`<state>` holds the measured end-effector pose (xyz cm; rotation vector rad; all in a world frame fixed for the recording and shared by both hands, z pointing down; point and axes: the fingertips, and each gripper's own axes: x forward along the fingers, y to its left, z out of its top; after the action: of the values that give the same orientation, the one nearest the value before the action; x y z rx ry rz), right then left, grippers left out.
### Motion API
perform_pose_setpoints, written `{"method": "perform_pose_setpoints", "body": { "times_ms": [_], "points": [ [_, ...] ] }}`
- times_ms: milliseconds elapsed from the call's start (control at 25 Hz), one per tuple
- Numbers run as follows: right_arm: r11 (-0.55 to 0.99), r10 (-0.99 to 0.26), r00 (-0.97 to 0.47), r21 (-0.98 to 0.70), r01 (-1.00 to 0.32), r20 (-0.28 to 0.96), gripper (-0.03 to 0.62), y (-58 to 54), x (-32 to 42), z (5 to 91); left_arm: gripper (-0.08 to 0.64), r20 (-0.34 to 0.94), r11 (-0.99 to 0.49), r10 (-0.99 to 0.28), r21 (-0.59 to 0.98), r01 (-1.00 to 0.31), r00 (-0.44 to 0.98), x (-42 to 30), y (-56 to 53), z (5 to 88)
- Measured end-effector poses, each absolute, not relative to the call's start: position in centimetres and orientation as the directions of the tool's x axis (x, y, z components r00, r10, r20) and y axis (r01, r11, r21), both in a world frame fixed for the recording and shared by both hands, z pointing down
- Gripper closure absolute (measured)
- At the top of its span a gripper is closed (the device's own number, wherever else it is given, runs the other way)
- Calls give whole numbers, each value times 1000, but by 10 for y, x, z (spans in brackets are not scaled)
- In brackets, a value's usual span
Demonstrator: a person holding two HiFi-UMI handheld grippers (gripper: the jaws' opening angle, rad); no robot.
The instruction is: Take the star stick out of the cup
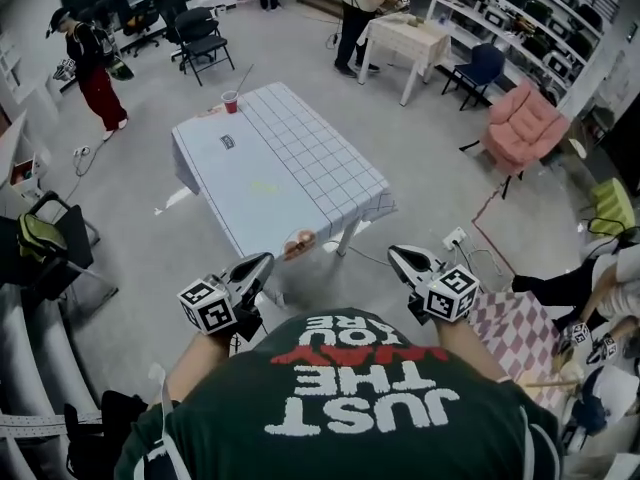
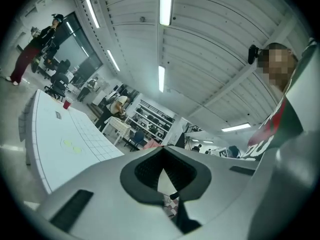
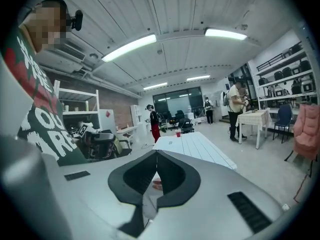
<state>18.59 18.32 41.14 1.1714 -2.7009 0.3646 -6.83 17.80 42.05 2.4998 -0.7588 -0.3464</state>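
Observation:
A red cup stands near the far left corner of the table with the white grid cloth, and a thin stick leans out of it; its star end is too small to make out. The cup also shows tiny in the left gripper view and the right gripper view. My left gripper and right gripper hover close to my chest, short of the table's near edge and far from the cup. Both have their jaws closed tip to tip with nothing between them.
A small dark card lies on the cloth. Black chairs stand behind the table. A second white table with a person beside it is at back right. A pink armchair is at the right, and another person at the left.

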Motion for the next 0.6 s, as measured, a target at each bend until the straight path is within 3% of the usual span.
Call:
{"method": "perform_pose_setpoints", "body": {
  "times_ms": [600],
  "points": [
    [747,-578,-752,-166,-644,317,560,17,147,440,558,-68,-634,-680,554,-539,730,-111,55,447]
  ]
}}
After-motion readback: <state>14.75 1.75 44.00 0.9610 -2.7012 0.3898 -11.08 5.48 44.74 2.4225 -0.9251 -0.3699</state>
